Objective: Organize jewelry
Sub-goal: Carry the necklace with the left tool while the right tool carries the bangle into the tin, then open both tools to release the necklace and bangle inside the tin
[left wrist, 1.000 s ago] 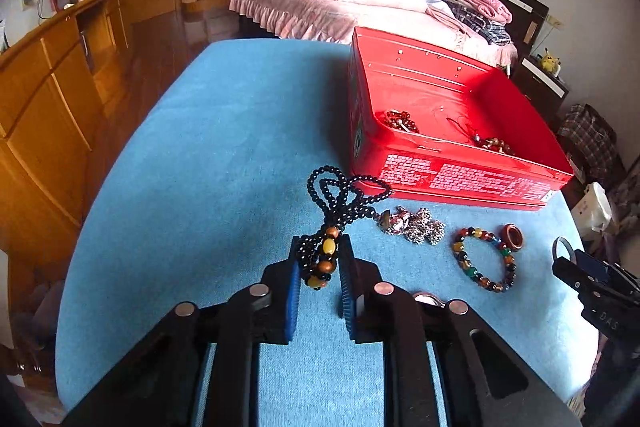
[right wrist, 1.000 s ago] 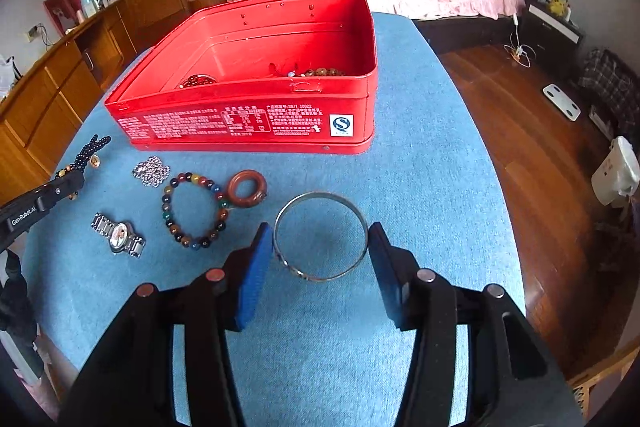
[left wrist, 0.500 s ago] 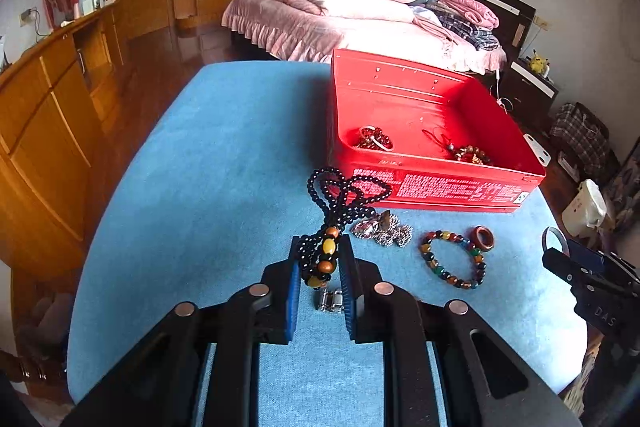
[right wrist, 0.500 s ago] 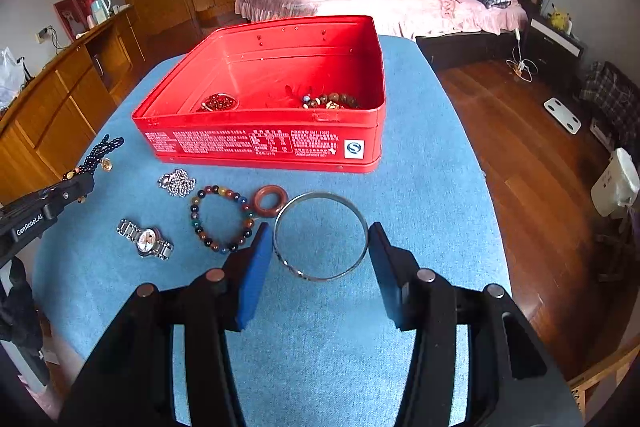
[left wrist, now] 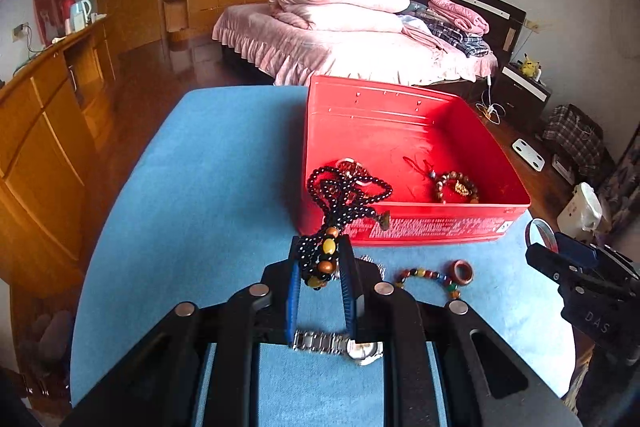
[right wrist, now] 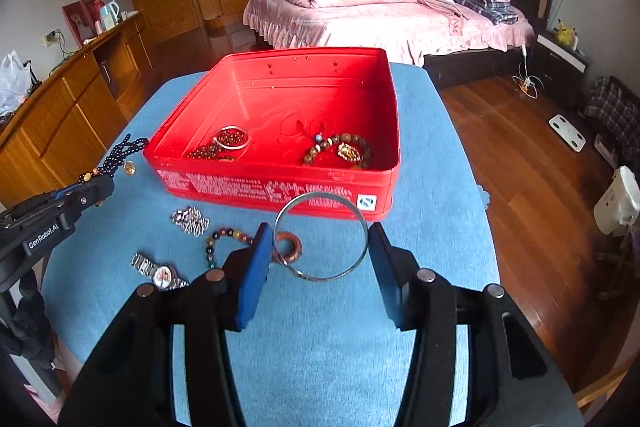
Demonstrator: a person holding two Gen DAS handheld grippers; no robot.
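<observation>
Your left claw (left wrist: pixel 320 269) is clenched on the black bead necklace (left wrist: pixel 344 195), gripping it at the amber and brown beads; the rest of the strand hangs free above the counter (left wrist: pixel 208 187), in front of the near wall of the red tin (right wrist: pixel 276 187). Your right claw (right wrist: pixel 318 251) is clamped across a silver bangle (right wrist: pixel 320 237), one pad on each side of the ring, and holds it clear of the counter just short of the tin's near wall. Both loads are lifted but neither is over the tin opening yet. Done so far, judging from the contents: the tin already holds a brown bead bracelet (right wrist: pixel 340 151) at its near right and, at its near left, a dark red bead string with a thin ring (right wrist: pixel 231 138) lying on it. Left on the counter: a silver chain (right wrist: pixel 190 221), a multicolour bead bracelet (right wrist: pixel 224 241), a reddish-brown ring (right wrist: pixel 290 247) and a wristwatch (right wrist: pixel 158 273), all grouped near the tin's front wall. Expect the next step to be carrying both claws forward over the rim and releasing. After that, four pieces remain, so the task appears to be near its midpoint. Watch the dangling necklace loops: they may catch on the rim.
</observation>
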